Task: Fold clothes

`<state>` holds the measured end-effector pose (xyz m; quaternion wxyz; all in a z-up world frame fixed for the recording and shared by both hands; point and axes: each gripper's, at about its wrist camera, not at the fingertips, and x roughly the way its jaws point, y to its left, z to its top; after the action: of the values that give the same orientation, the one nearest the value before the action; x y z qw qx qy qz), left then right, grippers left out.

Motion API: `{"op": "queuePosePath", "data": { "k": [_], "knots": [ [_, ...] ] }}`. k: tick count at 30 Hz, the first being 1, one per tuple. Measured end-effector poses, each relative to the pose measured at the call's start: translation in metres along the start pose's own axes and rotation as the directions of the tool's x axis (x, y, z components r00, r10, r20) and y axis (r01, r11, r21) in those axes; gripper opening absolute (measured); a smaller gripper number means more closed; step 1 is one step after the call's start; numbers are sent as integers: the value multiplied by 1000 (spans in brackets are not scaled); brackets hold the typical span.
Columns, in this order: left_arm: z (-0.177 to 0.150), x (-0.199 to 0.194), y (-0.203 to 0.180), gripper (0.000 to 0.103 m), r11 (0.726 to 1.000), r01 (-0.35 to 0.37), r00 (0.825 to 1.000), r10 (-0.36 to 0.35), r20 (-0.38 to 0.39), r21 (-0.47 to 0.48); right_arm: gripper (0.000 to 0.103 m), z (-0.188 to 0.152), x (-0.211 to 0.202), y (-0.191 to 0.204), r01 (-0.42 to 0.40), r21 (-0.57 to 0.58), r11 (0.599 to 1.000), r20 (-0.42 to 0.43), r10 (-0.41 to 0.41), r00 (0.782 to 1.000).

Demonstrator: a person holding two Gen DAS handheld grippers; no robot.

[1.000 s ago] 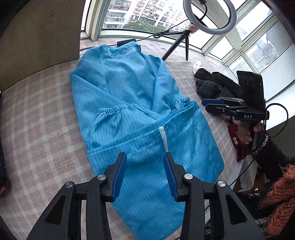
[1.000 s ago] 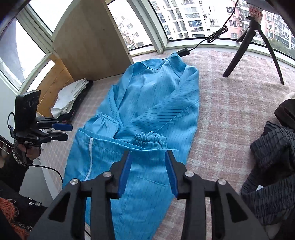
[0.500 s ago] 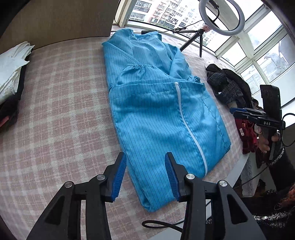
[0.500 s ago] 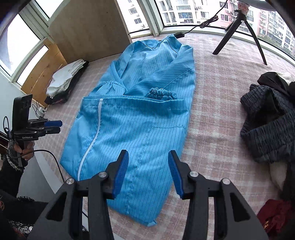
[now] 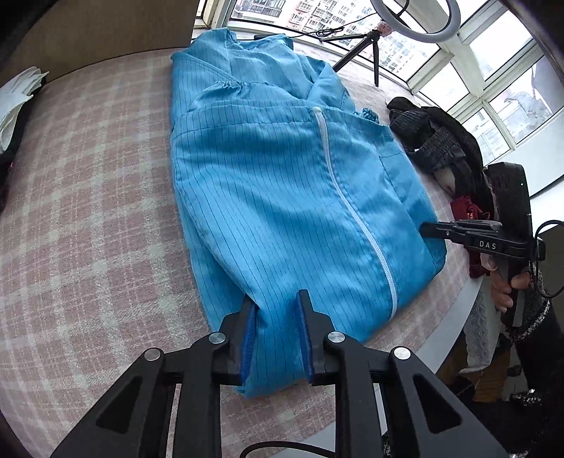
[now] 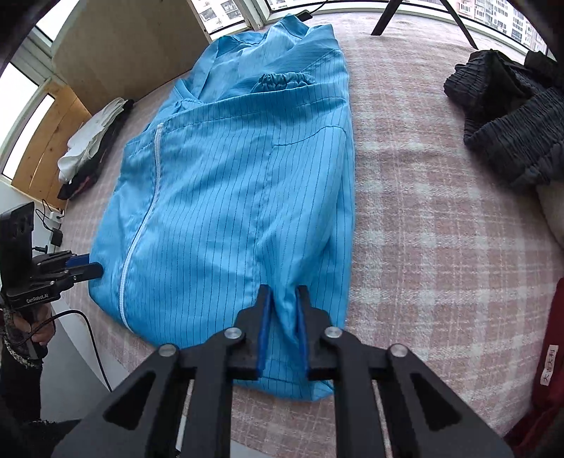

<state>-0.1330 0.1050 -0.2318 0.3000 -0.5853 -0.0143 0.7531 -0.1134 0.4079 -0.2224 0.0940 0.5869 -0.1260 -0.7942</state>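
The blue striped garment (image 5: 289,197) lies flat on the pink checked cloth (image 5: 88,211), filling the middle of both frames, its white zipper (image 5: 356,218) running lengthwise and its near hem bunched at the bottom centre. The left gripper (image 5: 275,334) has its blue-padded jaws part-way closed with a ridge of hem fabric between them. The right gripper (image 6: 282,327) likewise pinches a fold of the hem between narrow-set jaws. Only the left wrist view shows the ring light (image 5: 414,21) at top right; only the right wrist view shows the white folded clothes (image 6: 91,141) at mid left. Dark clothes (image 6: 511,105) lie at the right in both.
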Motion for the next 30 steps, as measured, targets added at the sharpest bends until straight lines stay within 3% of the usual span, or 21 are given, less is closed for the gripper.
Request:
{"op": "queuePosePath", "data": {
  "k": [4,5,7,8,9,12,15,21,24,26,28,30],
  "knots": [
    [9,-5,-3,19,1000,0,1000,0,25,16,5,-5,-6,-17,-3,45,999,-18,3,1000],
    [11,-7,-3,19,1000,0,1000,0,31,20,10,-2,-10,-12,10,29,1000,-8,-10,1000],
    [14,-11,-2,20,1000,5,999,-6,41,21,24,7,-22,9,56,-39,998,44,-54,998],
    [12,-15,5,27,1000,26,999,-26,40,2,30,12,-28,20,80,-72,994,71,-74,995],
    [9,-16,10,35,999,46,998,-46,38,-12,33,16,-34,31,104,-104,989,99,-94,991],
    [0,-6,17,37,998,57,998,-57,11,-38,35,32,-44,66,157,-203,967,165,-125,978],
    [-13,12,10,35,996,84,996,-85,-27,-33,35,56,-10,113,119,-318,941,126,-83,989],
    [-34,18,-2,32,998,69,996,-68,-57,14,36,97,90,155,59,-400,915,-60,-91,994],
    [-20,-10,9,32,997,73,996,-74,-40,-24,36,104,70,159,-6,-398,917,-56,-18,998],
    [7,-47,18,32,998,70,997,-70,14,-5,36,113,25,145,-68,-355,932,-17,66,998],
    [47,-86,26,32,999,18,996,-20,89,30,36,124,-29,128,-30,-346,938,71,58,996],
    [90,-111,32,39,996,-49,988,38,148,70,37,142,-75,106,54,-335,941,171,4,985]
  ]
}}
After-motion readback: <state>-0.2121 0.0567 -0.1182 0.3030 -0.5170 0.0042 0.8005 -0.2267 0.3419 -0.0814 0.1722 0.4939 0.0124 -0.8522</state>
